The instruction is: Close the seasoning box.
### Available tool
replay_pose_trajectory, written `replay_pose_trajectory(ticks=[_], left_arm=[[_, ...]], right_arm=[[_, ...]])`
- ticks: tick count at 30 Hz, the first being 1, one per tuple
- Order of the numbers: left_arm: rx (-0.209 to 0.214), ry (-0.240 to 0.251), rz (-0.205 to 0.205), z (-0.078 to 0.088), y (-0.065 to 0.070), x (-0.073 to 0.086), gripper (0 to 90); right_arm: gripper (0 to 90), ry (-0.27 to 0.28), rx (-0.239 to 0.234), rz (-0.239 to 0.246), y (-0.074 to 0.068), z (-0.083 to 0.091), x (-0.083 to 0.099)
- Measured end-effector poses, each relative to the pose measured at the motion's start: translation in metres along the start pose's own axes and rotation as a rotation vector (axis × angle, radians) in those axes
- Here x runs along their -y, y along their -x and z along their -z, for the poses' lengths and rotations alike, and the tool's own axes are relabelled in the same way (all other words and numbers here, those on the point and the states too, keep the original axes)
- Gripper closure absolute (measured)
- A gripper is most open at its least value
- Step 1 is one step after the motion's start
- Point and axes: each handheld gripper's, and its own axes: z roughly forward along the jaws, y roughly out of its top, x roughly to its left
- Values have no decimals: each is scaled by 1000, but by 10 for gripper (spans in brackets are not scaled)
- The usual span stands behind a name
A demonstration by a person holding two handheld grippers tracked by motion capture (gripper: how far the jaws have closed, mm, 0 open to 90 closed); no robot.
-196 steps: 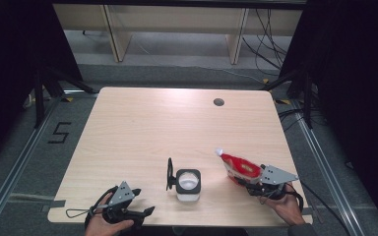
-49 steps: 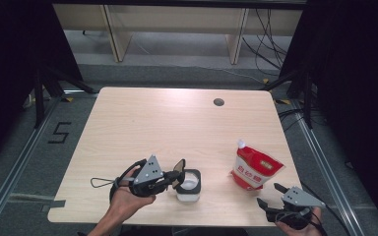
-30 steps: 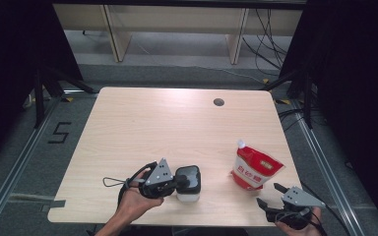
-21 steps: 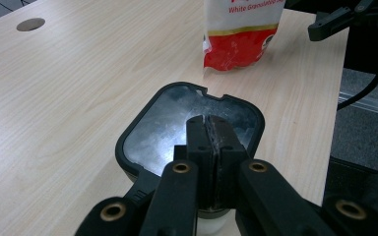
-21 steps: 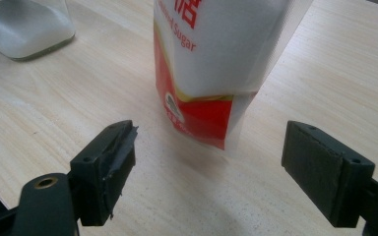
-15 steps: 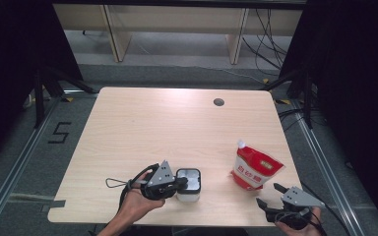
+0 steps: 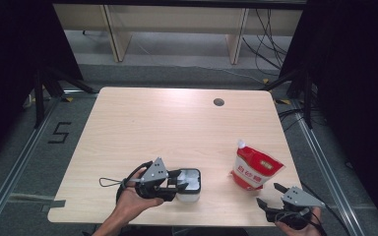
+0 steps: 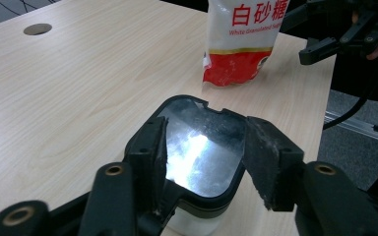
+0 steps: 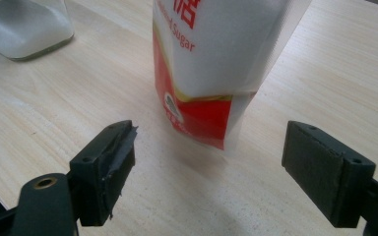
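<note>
Since the earlier frame the left gripper (image 7: 177, 181) has just opened its fingers over the lidded jar (image 7: 189, 183); the right gripper (image 7: 274, 195), fingers wide, faces the upright red-and-white sugar pouch (image 7: 255, 169).

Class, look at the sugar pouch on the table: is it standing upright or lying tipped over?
Upright. The sugar pouch stands on its base on the table, spout corner at the top, with nothing gripping it.

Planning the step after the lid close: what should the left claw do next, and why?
Probably back the left claw off the jar. Its jaws have just been opening and now flank the closed lid with gaps either side. The sugar pouch stands upright ahead of the open right claw.
</note>
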Motion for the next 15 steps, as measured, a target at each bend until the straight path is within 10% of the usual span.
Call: replay_pose_trajectory(ticks=[15], left_arm=[[-28,33,74,17,-7,20,273]], right_arm=[[208,-4,-10,-8,-1,0,0]])
